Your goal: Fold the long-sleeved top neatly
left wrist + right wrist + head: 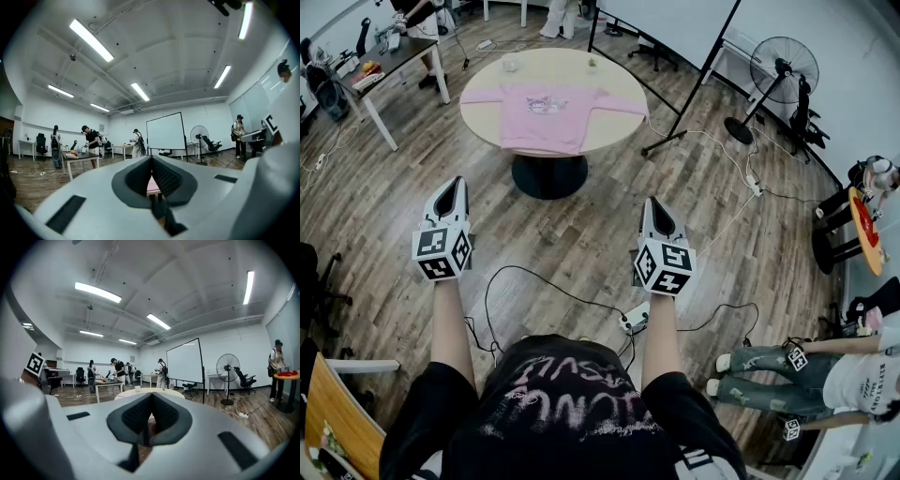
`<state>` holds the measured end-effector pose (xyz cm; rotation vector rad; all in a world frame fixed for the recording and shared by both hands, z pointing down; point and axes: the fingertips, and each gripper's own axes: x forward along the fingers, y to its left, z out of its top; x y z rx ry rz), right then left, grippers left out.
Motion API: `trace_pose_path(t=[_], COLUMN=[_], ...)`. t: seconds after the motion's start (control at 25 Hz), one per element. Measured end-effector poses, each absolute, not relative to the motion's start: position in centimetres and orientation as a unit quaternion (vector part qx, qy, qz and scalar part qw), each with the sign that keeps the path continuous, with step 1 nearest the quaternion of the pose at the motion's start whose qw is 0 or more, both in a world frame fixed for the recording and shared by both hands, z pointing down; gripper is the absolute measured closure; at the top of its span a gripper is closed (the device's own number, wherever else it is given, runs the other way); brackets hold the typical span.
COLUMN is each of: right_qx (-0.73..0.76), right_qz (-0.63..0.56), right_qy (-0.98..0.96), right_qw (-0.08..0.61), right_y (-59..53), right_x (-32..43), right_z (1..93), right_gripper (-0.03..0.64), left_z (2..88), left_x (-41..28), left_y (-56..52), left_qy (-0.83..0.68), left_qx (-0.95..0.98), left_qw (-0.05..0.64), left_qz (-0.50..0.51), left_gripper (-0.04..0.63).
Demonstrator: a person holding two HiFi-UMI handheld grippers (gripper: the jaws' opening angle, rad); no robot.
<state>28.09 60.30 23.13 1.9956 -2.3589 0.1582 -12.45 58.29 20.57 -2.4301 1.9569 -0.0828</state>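
Observation:
A pink long-sleeved top [547, 114] lies spread flat on a round pale table [619, 131], sleeves stretched out to both sides, well ahead of me. My left gripper [450, 190] and right gripper [656, 208] are held out level over the wooden floor, well short of the table, both shut with nothing between the jaws. A sliver of pink top [152, 185] shows past the shut jaws of the left gripper [151, 161] in its own view. Beyond the shut right gripper [151, 398], the right gripper view shows the table [161, 392].
Cables and a power strip [635, 319] lie on the floor just ahead of me. A whiteboard stand [675, 136] and a fan [783, 66] stand right of the table. A desk [389, 61] is at far left, a small red-topped table [865, 230] and a seated person's legs [769, 375] at right.

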Motion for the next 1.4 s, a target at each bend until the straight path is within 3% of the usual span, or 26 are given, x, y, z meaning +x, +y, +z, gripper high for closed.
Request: trace_pose_path(t=[1.4], right_qx=[0.641], right_qz=[0.053], right_qy=[-0.765], right_qw=[0.026], right_y=[60.0], right_x=[26.3], right_z=[23.6], right_gripper=[0.612], left_z=[21.6], left_x=[-12.9], left_y=[58.5], left_qy=[0.626], left_qx=[-0.779], left_qw=[0.003], left_qz=[-0.032], left_gripper=[0.584])
